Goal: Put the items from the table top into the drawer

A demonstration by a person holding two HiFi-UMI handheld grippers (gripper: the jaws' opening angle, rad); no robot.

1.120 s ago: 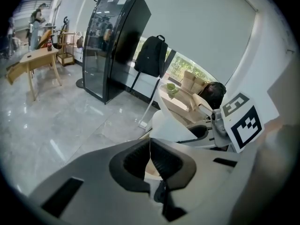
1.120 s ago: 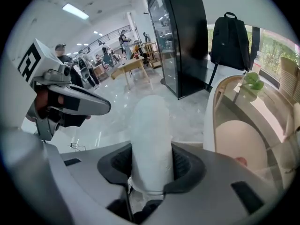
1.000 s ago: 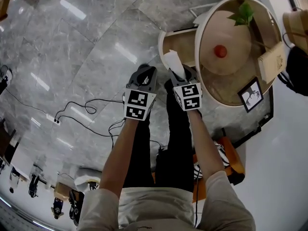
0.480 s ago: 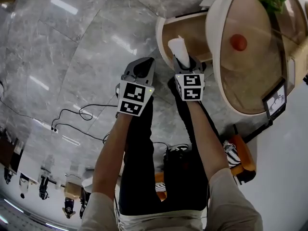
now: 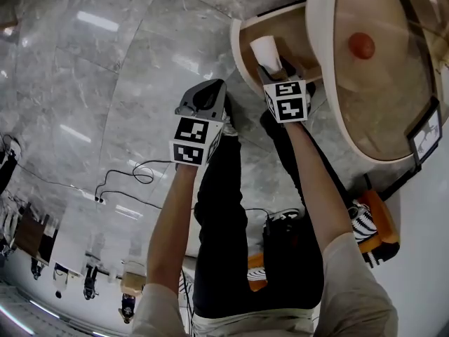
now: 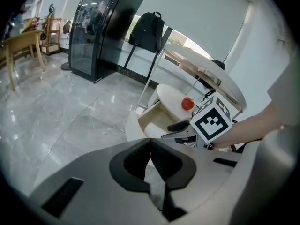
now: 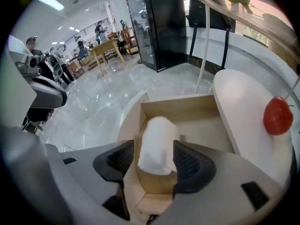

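One white roll between jaws of right hand-held gripper, just been opening, pads apart and off it, over open drawer below worktop edge. Nothing in left hand-held gripper, jaws together.

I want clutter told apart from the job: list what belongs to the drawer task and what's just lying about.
Job: white roll between the right gripper's jaws, which have just been opening; open drawer; red ball on the table.
Lying about: backpack, shoes, dark cabinet.
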